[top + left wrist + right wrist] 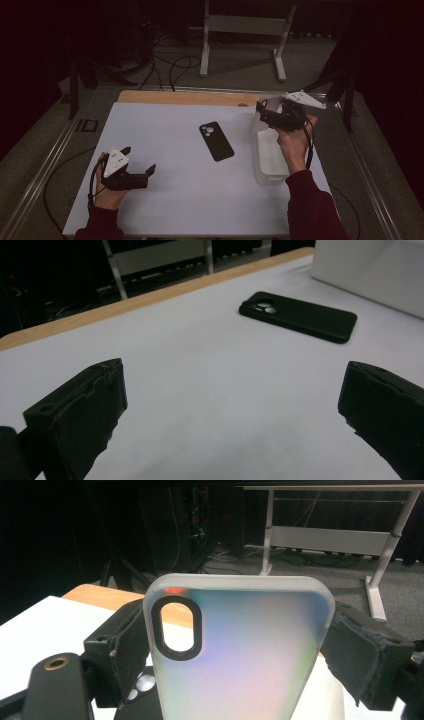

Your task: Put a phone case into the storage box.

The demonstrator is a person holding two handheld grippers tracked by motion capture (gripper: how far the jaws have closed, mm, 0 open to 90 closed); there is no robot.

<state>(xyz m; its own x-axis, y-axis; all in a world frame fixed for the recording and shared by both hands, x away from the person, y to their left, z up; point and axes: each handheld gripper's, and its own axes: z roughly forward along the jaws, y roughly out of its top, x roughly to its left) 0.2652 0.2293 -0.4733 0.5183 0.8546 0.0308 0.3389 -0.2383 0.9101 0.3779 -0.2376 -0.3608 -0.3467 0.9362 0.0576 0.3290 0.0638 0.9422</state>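
High view: left gripper (pixel 140 160) low over white table (pixel 175 200), jaws wide apart, nothing in them. Black phone (pixel 216 141) flat mid-table, well apart from it. Right gripper (pixel 264 111) above white box (pixel 267 160), gripping clear phone case (pixel 272 104).
Left gripper view: jaws wide, empty; phone (pixel 299 316) ahead.
Right gripper view: case (pixel 240 655) upright w/ pads pressed on both edges.

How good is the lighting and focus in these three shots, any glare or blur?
High view: dim, dark surroundings, only the white table bright. Left gripper view: near jaws soft, black phone fairly sharp. Right gripper view: translucent phone case held close shows iridescent sheen and an orange glint; background dark.
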